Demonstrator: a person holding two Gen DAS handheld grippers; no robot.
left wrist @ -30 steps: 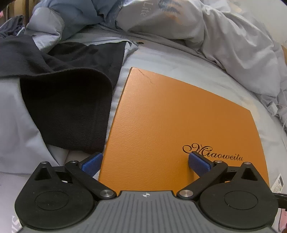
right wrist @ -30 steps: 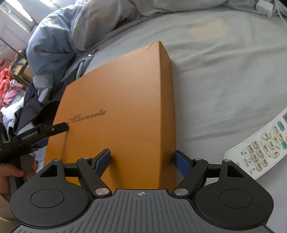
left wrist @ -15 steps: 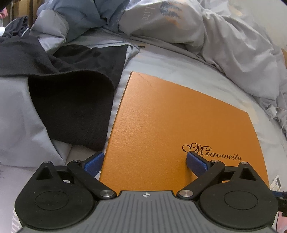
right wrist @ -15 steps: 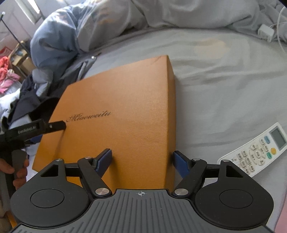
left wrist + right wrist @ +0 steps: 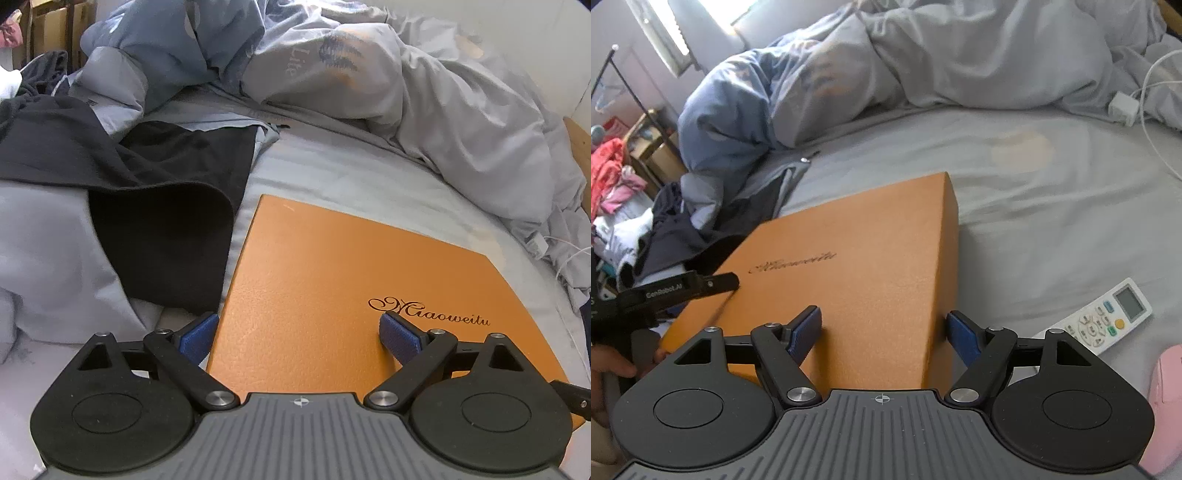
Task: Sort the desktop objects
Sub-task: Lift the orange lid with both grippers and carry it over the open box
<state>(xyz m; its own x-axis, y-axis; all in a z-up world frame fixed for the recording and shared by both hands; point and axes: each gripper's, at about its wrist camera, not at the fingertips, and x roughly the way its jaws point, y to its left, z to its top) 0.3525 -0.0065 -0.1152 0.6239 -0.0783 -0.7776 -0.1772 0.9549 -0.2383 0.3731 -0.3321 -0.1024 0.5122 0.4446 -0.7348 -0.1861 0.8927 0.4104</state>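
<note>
1. Two tools, the left tool (image 5: 299, 332) and right tool (image 5: 882, 328), are straddling the flat orange leather-textured box (image 5: 332, 288), spread, not clamping.
2. You are drawing back; the box is lying on the grey bed sheet (image 5: 1052, 206), seemingly placed.

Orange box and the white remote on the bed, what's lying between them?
Nothing: in the right wrist view only bare grey bedsheet separates the orange box from the white remote.
</note>
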